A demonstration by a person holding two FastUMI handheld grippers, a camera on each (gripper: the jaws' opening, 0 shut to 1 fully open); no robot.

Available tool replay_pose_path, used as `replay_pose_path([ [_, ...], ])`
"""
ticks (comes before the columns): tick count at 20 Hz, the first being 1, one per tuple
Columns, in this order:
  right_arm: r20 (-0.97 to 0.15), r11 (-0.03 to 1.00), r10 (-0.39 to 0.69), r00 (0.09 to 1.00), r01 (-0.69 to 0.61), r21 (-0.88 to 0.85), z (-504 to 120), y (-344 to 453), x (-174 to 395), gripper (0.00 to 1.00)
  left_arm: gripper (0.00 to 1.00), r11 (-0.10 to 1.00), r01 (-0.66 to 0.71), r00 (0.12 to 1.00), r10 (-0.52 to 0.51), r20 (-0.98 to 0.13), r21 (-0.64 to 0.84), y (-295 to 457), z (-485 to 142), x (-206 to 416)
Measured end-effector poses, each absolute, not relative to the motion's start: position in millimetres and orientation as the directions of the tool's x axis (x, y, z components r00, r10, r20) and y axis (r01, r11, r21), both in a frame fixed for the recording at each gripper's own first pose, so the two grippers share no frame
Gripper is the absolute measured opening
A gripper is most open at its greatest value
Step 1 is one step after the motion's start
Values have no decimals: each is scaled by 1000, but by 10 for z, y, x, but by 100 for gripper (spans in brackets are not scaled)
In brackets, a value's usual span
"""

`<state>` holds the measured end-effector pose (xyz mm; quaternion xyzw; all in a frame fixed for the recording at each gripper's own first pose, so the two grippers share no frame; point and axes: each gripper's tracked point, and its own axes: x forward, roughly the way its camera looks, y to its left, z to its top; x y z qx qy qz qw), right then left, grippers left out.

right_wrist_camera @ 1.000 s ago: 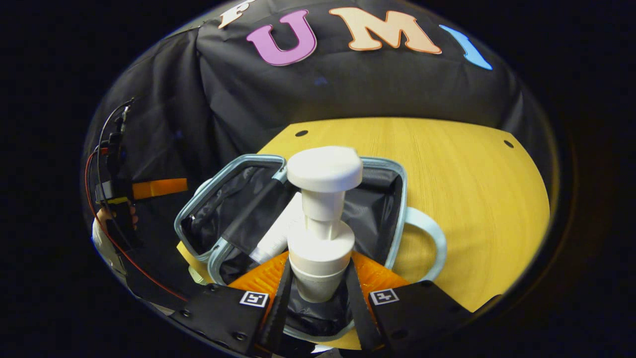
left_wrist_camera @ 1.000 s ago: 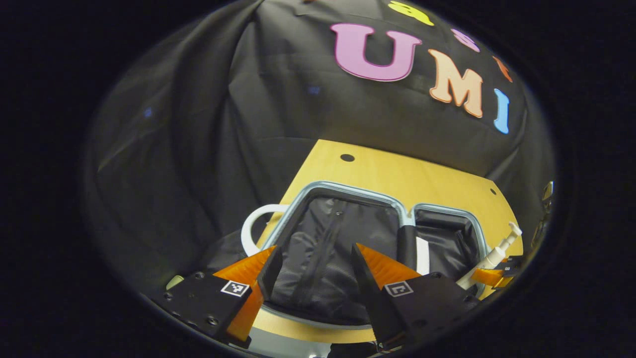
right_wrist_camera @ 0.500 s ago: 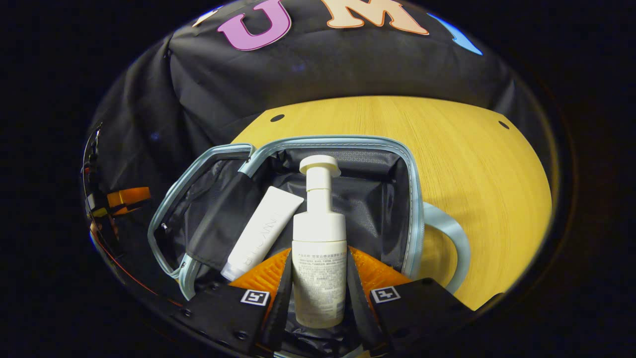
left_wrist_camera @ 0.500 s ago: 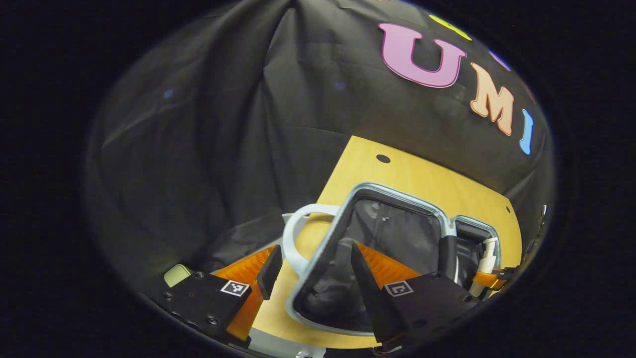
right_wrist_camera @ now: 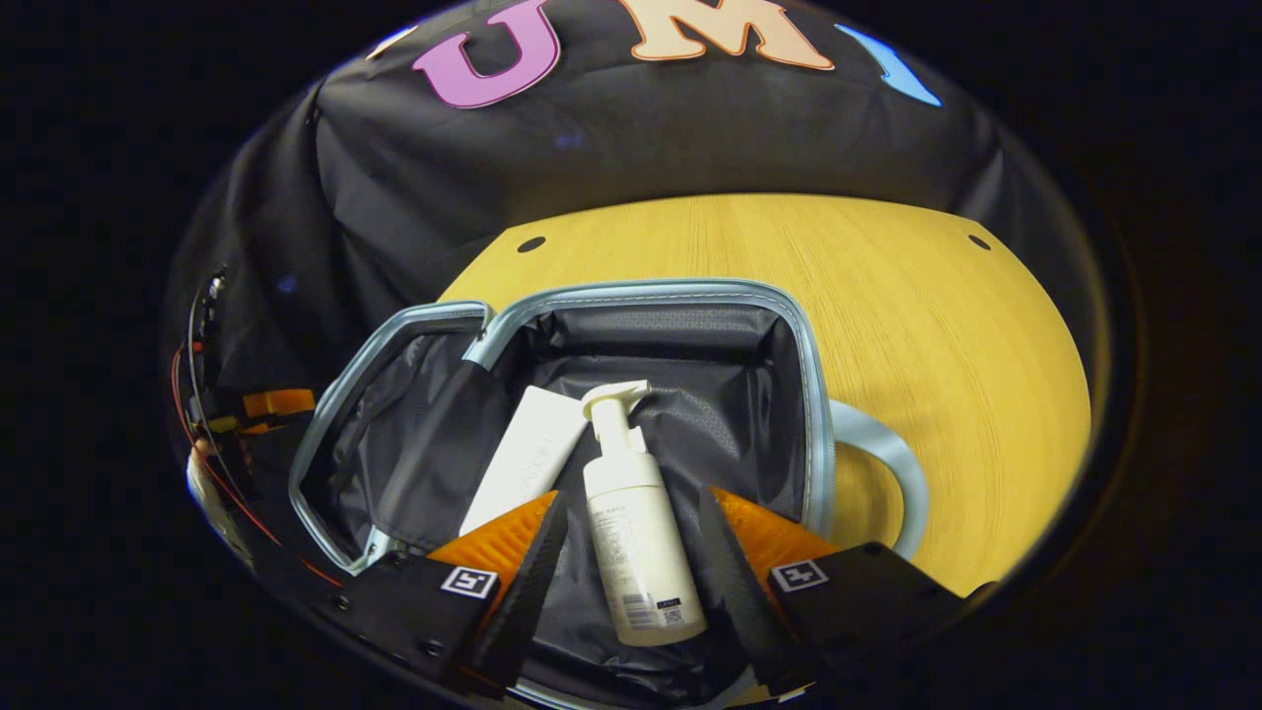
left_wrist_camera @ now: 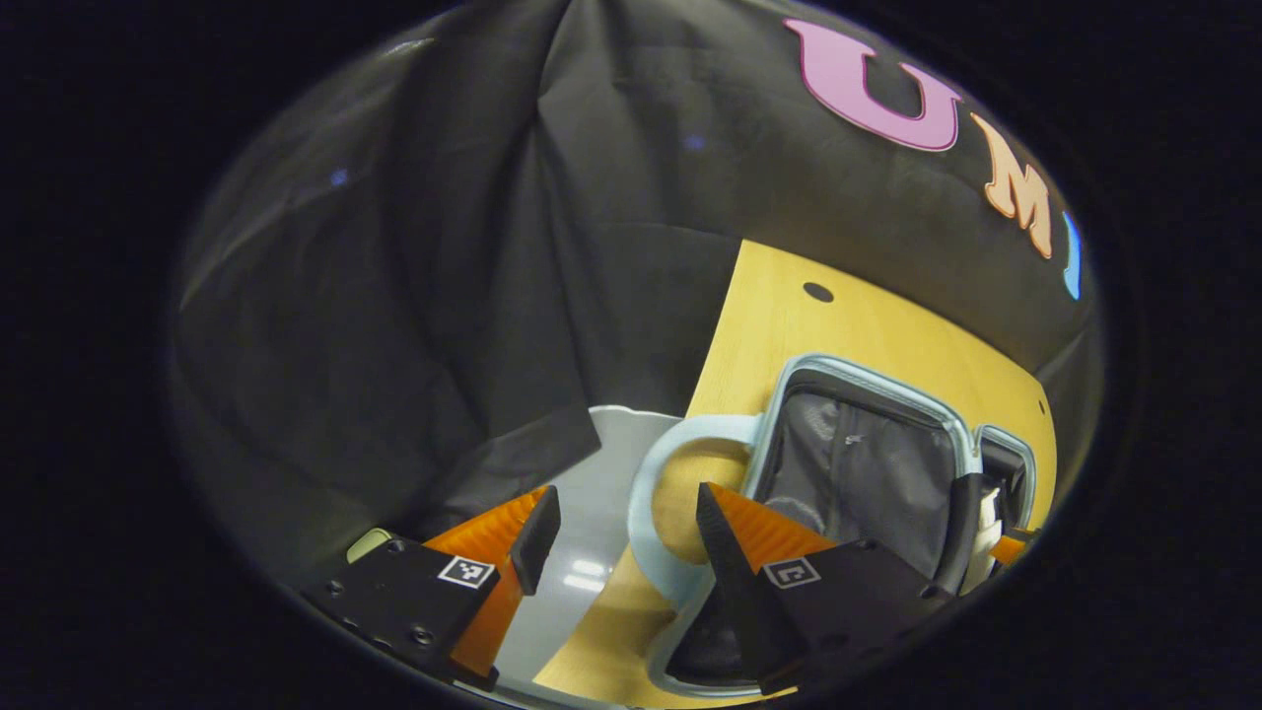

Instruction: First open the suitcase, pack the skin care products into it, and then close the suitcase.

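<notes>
The open suitcase has a pale blue rim and black lining and lies on the wooden table. In its right half, a white pump bottle lies flat beside a white tube. My right gripper is open just above the bottle, one finger on each side with gaps. In the left gripper view the suitcase sits to the right, its looped handle between the fingers of my open, empty left gripper. The left gripper also shows at the far left, held by a hand.
The table has small round holes near its far corners and ends at the black cloth wall. Pale grey floor lies beyond its left edge. A second looped handle sticks out of the suitcase's right side over bare wood.
My right gripper lowered the pump bottle into the suitcase and opened; the bottle now lies flat beside the tube. My left gripper swung left, from over the suitcase to its handle and the table edge.
</notes>
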<state>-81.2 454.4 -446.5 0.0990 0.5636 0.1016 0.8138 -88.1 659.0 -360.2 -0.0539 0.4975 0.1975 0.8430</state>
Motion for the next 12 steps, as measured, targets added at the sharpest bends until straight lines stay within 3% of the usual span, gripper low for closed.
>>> replay_pose_path([
  [3,-882,956,279,380,-25,292,-4228,4493,-773,84,83,923,-368,373,253,-893,108,6645,-3833,-883],
  [4,-876,956,277,396,-21,293,-4151,4473,-754,92,83,926,-364,364,245,-899,105,6647,-3908,-855],
  [5,-869,957,273,412,-24,290,-4097,4439,-739,84,83,929,-358,362,234,-902,97,6644,-3945,-825],
  [6,-864,960,264,428,-30,279,-4035,4375,-716,92,79,933,-350,360,219,-907,87,6667,-3957,-821],
  [9,-850,970,232,472,-53,236,-3872,4197,-673,92,65,943,-328,334,177,-926,62,6612,-4090,-782],
  [10,-841,972,227,490,-57,229,-3810,4167,-650,92,57,943,-327,325,174,-930,62,6618,-4128,-800],
  [11,-833,972,226,505,-59,228,-3765,4164,-636,91,58,941,-333,315,172,-933,61,6619,-4152,-818],
  [12,-825,972,225,518,-56,230,-3715,4157,-612,91,48,939,-340,301,167,-939,58,6619,-4196,-835],
])
